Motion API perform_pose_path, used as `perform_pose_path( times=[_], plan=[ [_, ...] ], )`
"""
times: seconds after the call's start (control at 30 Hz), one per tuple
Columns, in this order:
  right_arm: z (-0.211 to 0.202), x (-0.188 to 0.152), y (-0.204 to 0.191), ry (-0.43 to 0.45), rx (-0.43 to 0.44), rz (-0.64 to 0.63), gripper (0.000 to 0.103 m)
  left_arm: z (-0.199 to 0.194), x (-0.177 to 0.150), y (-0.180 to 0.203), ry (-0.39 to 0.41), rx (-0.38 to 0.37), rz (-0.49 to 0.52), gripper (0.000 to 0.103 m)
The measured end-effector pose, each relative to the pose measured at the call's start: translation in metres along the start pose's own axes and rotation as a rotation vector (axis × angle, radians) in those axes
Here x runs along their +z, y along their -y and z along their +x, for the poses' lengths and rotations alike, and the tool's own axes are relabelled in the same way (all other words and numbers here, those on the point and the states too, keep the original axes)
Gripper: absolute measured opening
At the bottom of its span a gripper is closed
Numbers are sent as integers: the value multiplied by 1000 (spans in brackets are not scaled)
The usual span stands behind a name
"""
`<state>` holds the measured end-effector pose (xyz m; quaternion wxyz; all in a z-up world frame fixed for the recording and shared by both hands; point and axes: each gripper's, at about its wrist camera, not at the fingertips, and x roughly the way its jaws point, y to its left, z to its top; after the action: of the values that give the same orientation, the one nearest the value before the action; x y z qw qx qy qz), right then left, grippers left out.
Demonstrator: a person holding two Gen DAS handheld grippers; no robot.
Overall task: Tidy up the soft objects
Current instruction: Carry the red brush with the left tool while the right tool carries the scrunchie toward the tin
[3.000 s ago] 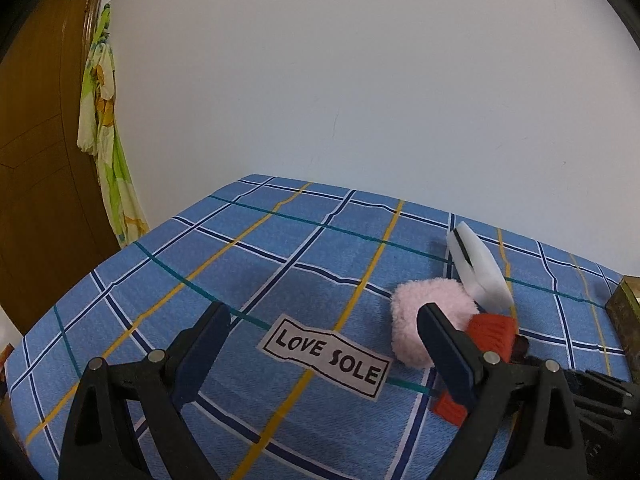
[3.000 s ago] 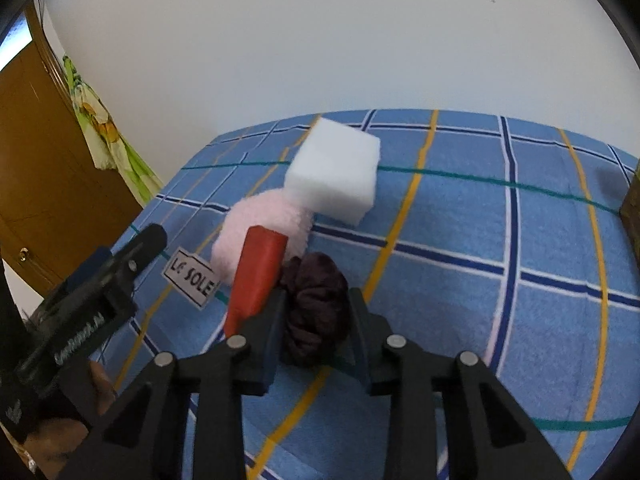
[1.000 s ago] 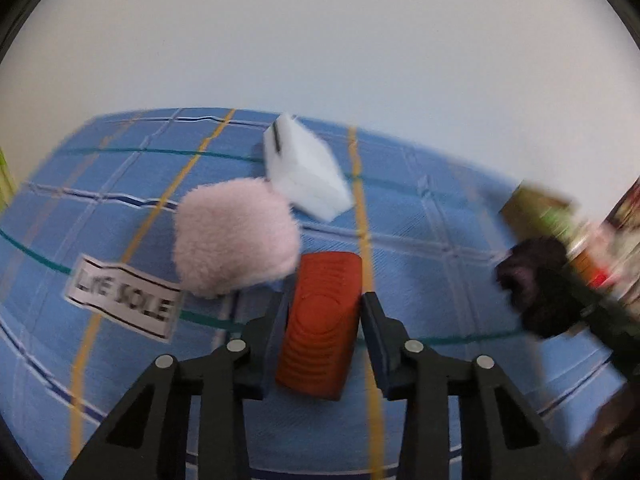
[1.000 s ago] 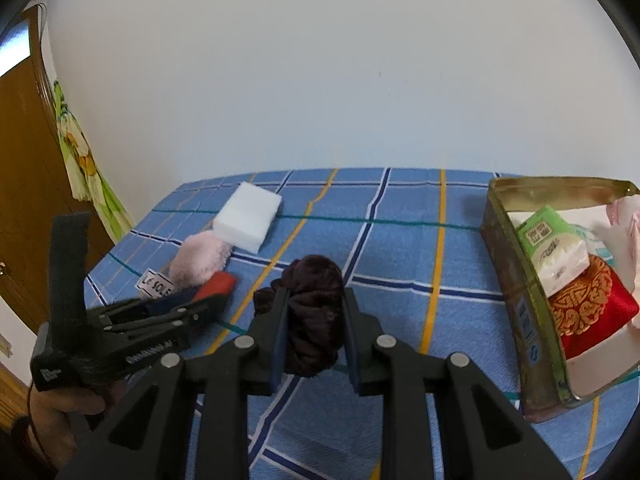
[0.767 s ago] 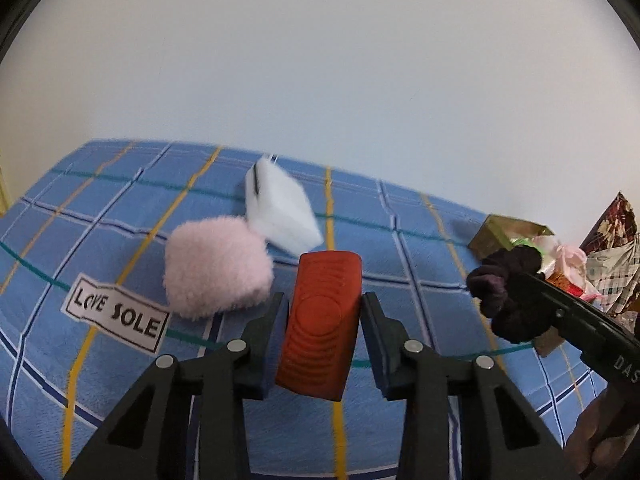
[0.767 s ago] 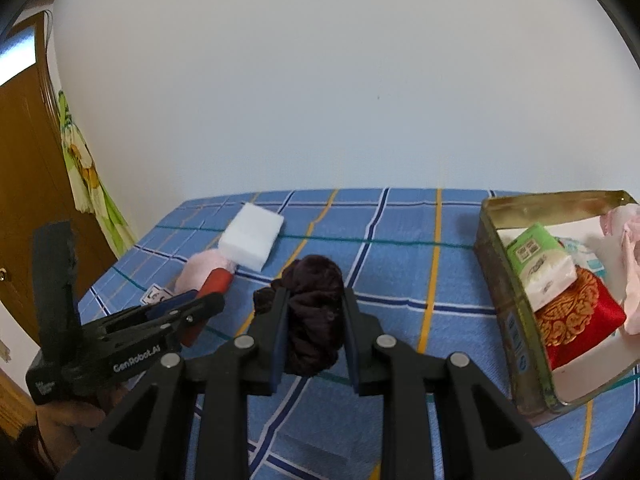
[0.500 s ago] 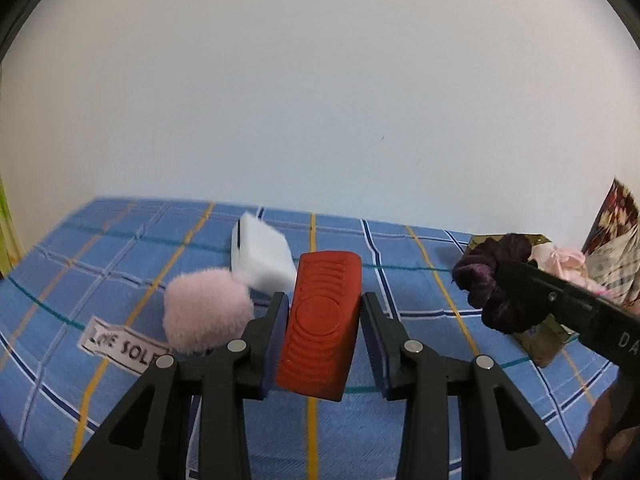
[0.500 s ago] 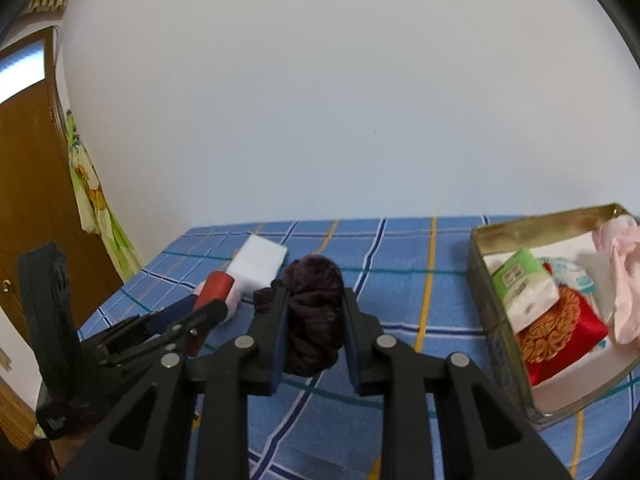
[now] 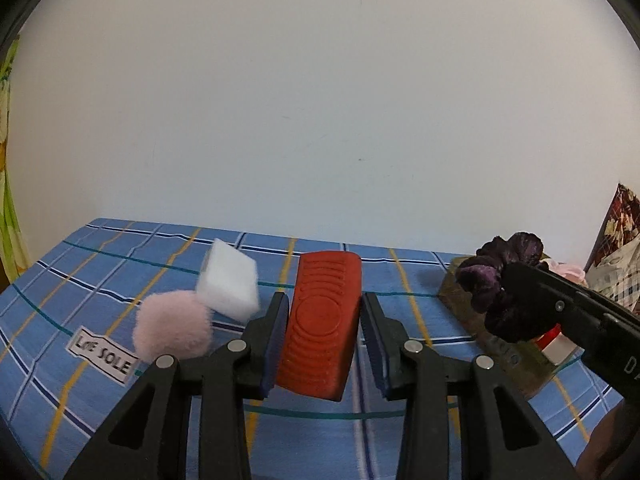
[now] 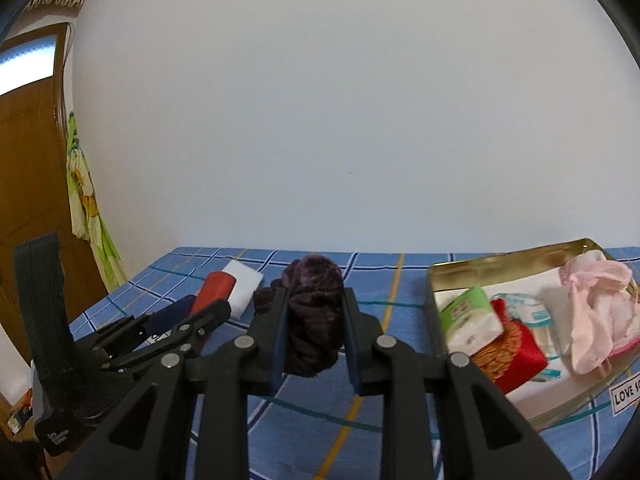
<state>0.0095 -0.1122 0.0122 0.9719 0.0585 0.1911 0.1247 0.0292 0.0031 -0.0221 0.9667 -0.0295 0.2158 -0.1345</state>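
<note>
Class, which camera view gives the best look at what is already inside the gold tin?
The right wrist view: the gold tin lies open to the camera, showing a green tissue pack, a red pouch and pink cloth. In the left wrist view the right gripper and its dark scrunchie hide most of it.

Home bedroom: checked bedsheet (image 9: 120, 264), wooden door (image 10: 28, 184), hanging cloth (image 10: 86, 208)

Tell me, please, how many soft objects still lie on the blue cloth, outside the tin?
2: the pink puff and the white sponge, touching behind it. The red pad and dark scrunchie are held in grippers. Others may be hidden.
</note>
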Motion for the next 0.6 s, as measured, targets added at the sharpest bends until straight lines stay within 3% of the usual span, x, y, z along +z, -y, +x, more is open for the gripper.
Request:
perform_pose_path(
  times=[0.6],
  plan=[
    [-24,5,43,36,-54,19,24,13,-2,37,-6,-19,10,40]
  ],
)
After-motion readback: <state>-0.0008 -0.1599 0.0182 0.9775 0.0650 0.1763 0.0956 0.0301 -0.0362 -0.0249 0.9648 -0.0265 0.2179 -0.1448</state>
